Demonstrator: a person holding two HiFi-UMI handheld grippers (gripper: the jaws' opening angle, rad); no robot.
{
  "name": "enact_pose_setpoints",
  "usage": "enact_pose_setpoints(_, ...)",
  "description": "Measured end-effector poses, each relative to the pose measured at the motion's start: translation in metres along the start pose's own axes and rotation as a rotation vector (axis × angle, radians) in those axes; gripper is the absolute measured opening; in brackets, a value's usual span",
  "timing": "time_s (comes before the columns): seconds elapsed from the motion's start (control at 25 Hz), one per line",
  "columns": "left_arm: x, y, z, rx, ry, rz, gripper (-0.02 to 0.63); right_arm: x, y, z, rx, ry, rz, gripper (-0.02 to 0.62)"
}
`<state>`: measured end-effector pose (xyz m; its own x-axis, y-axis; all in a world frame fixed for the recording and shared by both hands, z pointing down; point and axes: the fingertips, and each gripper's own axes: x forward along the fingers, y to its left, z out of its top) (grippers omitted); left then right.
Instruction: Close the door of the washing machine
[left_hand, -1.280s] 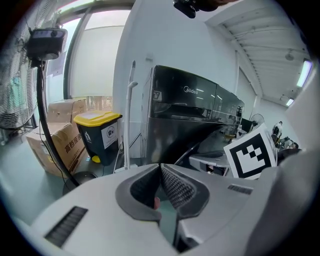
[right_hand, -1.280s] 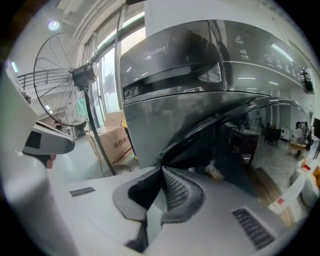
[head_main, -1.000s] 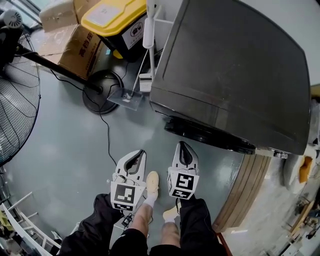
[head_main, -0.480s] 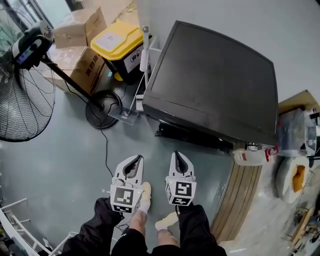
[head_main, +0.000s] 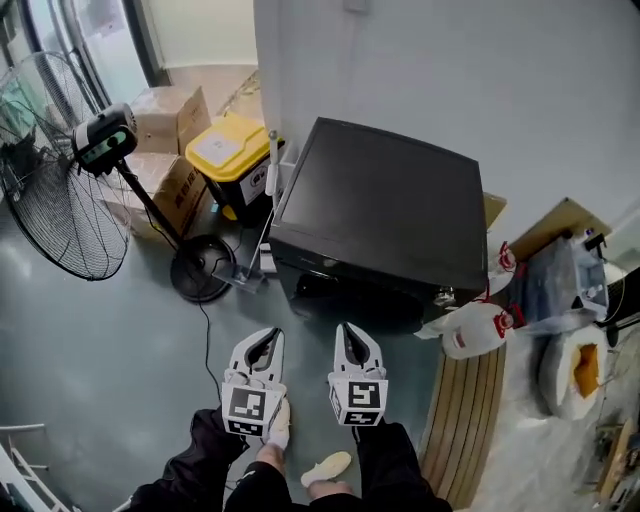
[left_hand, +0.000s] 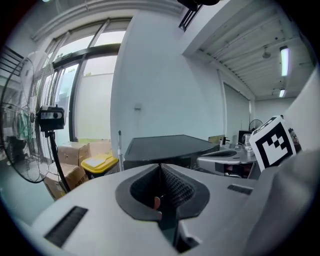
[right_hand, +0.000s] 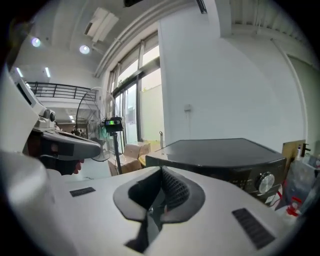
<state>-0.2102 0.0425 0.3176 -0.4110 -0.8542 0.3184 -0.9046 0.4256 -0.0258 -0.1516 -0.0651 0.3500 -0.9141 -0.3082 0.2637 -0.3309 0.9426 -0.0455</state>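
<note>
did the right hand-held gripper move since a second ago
Yes. The right hand-held gripper has risen: the washing machine looks smaller beside it now, and its tips still point at the machine's front.

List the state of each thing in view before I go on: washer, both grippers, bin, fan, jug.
washing machine: upright, no door swung out; front mostly hidden from above.
left gripper: jaws together, empty.
right gripper: jaws together, empty.
yellow-lidded bin: lid shut.
fan: upright; cannot tell whether it is spinning.
white jug: red cap on.
</note>
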Motion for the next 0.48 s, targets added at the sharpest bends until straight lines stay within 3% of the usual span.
enact_pose_setpoints(0.2,-0.059,-0.048,0.05,0.034,-0.064,-0.012,0.029,-0.079,-0.004,0.05,-0.012,-0.072,-0.003,0.017)
enact_pose_setpoints(0.48,-0.132,-0.09,0.089,0.061,-0.115,-0.025,0.029,-0.172,-0.002,0.092,-0.036,-0.121,-0.021,0.017)
